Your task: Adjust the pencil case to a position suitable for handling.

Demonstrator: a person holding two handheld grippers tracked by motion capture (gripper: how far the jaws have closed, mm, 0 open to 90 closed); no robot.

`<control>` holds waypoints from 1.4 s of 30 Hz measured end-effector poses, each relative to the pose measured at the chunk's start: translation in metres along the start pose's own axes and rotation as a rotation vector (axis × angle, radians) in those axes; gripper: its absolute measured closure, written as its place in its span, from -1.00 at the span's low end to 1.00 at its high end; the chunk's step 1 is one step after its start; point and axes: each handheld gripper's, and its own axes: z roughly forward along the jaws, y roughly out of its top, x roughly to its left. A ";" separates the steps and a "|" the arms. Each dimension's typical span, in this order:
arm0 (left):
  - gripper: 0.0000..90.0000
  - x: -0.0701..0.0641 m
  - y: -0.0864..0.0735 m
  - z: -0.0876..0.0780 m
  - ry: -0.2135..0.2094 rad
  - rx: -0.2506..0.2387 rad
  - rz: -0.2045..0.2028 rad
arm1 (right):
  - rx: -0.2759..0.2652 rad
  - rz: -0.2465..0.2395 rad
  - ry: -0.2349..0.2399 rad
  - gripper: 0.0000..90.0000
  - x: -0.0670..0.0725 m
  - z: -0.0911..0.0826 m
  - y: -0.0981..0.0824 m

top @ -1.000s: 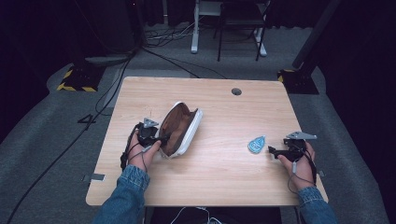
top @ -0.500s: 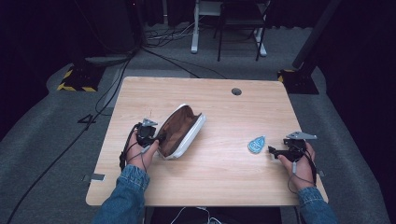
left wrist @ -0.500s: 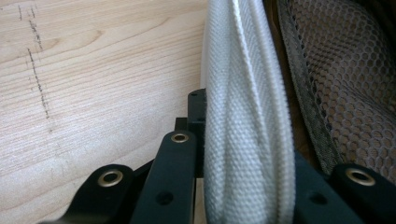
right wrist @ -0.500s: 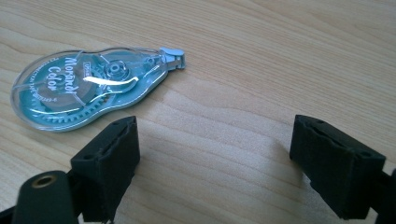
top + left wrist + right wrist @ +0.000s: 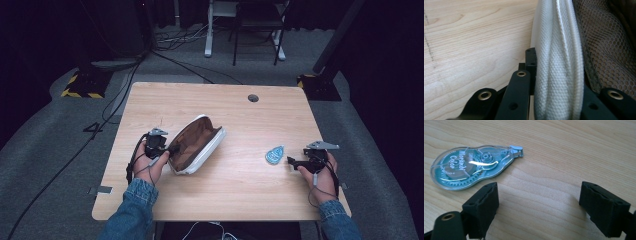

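Pouch (image 5: 196,145) lies open on the wooden table (image 5: 235,210), left of centre, mouth up, brown mesh lining showing, white fabric rim all round. Left gripper (image 5: 172,149) has just closed its jaws and now pinches the near rim of the pouch; in the left gripper view the white edge (image 5: 559,75) is clamped between the black jaws. Right gripper (image 5: 290,161) rests on the table with jaws wide, nothing between them. Blue correction tape dispenser (image 5: 274,154) lies flat just beside its tips, not touching. Bare tabletop between pouch and dispenser. Both things sit well inside the table edges.
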 end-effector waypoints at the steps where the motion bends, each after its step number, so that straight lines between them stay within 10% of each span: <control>1: 0.88 -0.002 0.000 -0.001 -0.008 -0.004 0.004 | 0.000 0.000 0.000 -0.64 0.000 0.000 0.000; 29: 0.88 -0.084 0.009 -0.002 -0.258 0.124 0.253 | 0.000 -0.001 0.000 -0.64 0.000 0.000 0.000; 42: 0.87 -0.096 0.003 0.013 -0.386 0.201 0.280 | 0.000 0.000 0.000 -0.64 0.000 0.000 0.000</control>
